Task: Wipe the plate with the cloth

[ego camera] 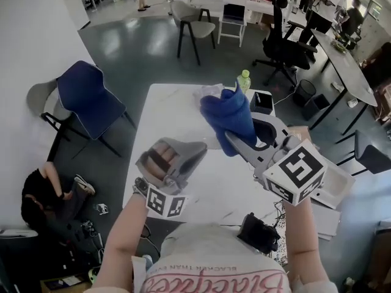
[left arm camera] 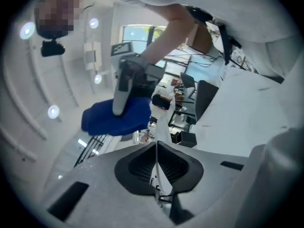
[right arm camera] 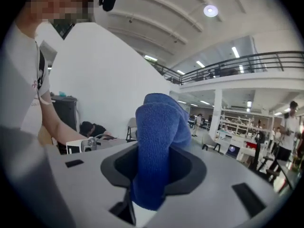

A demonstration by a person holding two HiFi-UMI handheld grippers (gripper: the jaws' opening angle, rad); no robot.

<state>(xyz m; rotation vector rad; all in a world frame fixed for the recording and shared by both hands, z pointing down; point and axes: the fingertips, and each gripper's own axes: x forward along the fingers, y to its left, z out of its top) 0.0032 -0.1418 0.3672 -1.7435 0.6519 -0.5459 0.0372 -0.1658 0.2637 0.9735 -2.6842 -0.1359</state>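
My right gripper (ego camera: pixel 232 138) is shut on a bunched blue cloth (ego camera: pixel 229 116) and holds it in the air over the white table (ego camera: pixel 174 112). In the right gripper view the cloth (right arm camera: pixel 159 137) stands up between the jaws of this gripper (right arm camera: pixel 152 175). My left gripper (ego camera: pixel 197 152) is lower and to the left, pointing level, shut on a thin white thing. It looks like the plate (left arm camera: pixel 160 127) seen edge-on, running away from the shut left gripper (left arm camera: pixel 156 170). From there the cloth (left arm camera: pixel 111 120) hangs just beyond the plate, apart from it.
At the table's far end stand a green-capped bottle (ego camera: pixel 244 79), a black box (ego camera: pixel 261 101) and crumpled clear plastic (ego camera: pixel 208 92). A blue chair (ego camera: pixel 91 99) is left of the table. A person sits on the floor (ego camera: pixel 43 191) at the left.
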